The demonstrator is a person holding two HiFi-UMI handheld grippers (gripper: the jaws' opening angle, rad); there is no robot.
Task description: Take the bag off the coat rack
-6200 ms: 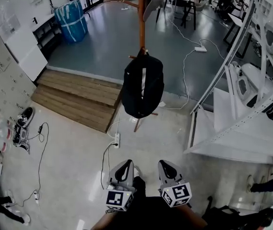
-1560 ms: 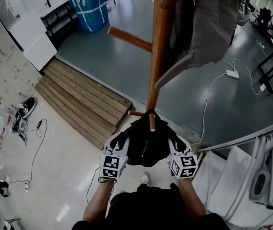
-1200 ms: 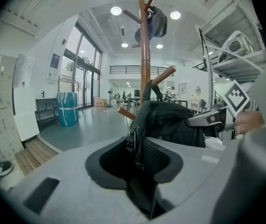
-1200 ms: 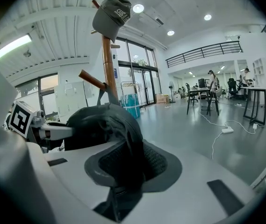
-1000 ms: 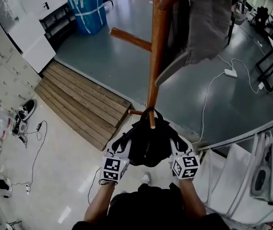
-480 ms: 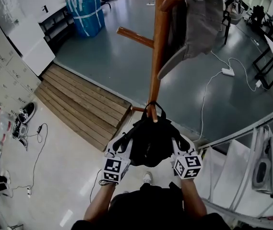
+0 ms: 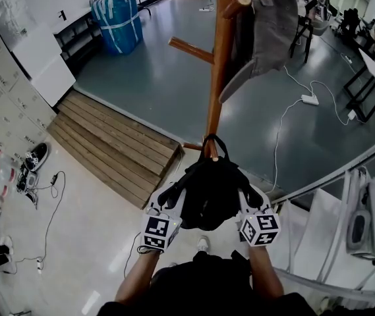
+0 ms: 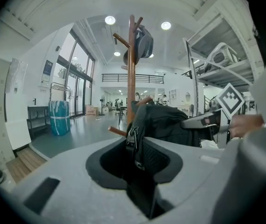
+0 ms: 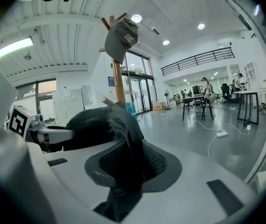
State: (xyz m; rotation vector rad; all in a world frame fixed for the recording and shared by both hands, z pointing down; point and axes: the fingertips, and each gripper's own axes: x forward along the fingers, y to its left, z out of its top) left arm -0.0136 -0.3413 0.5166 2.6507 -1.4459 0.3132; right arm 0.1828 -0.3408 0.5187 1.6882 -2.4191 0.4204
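A black bag (image 7: 208, 191) hangs in front of the wooden coat rack (image 7: 220, 64), and its top loop (image 7: 211, 141) arches over a short lower peg (image 7: 209, 154). My left gripper (image 7: 174, 193) is shut on the bag's left shoulder strap (image 8: 135, 146), whose metal buckle shows between the jaws. On the other side, my right gripper (image 7: 243, 195) is shut on the right strap (image 9: 123, 164). Each gripper view shows the bag's body (image 8: 168, 122) (image 9: 93, 125) just beyond the jaws. A grey cap (image 7: 269, 25) hangs on an upper peg.
Wooden steps (image 7: 118, 143) lie to the left of the rack, and a blue wrapped bundle (image 7: 118, 22) stands beyond them. A white metal shelf frame (image 7: 345, 176) stands close on the right. Cables and a power strip (image 7: 308, 99) lie on the grey floor, shoes (image 7: 34, 157) at the left.
Both grippers have risen together with the bag. Its top loop has come up along the short peg and now stands higher against the pole.
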